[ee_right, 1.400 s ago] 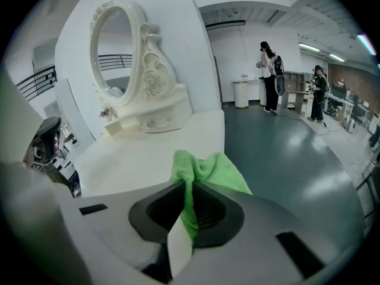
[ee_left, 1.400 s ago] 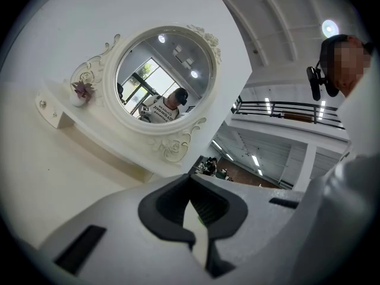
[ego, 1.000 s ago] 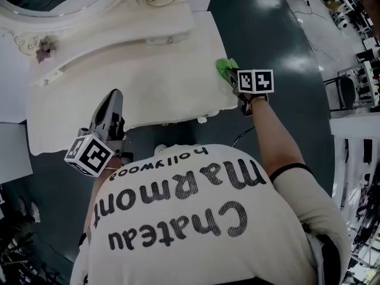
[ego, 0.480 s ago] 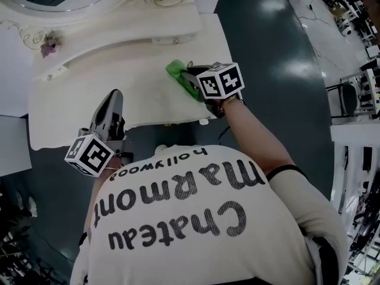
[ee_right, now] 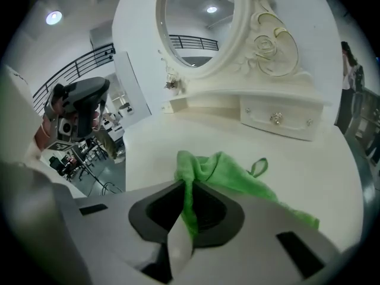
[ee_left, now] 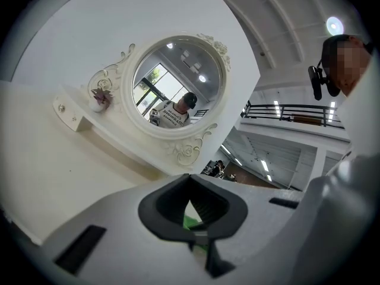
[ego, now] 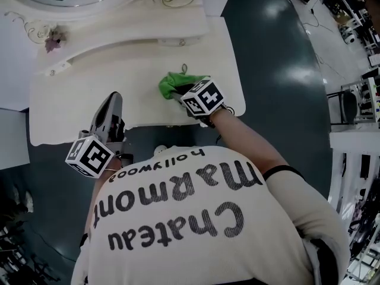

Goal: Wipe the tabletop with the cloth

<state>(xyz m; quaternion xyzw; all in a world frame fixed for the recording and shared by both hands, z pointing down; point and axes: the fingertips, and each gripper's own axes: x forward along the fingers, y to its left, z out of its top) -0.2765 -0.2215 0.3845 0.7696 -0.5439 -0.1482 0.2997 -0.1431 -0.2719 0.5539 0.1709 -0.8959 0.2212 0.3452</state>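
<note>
- Since one second earlier, the cloth has been dragged by the right gripper from the tabletop's right edge inward toward the middle; the left gripper has been kept where it was.
- Right gripper: jaws are clamped on a bunched fold of the green cloth, as seen in the right gripper view.
- The rest of the cloth is spread flat on the cream tabletop ahead of the jaws, with a small hanging loop lying at its far side.
- In the head view the cloth is placed right of centre on the tabletop, nearer the front edge than the raised back shelf.
- Left gripper: jaws are drawn together at the tips and nothing is held; only a narrow sliver of gap is left behind the tips.
- The left gripper is held at the tabletop's front edge, left of the cloth and well apart from it, pointed toward the oval mirror.
- A small flower ornament is seen on the shelf at the mirror's left.
- A drawer with a knob is set under the mirror base.
</note>
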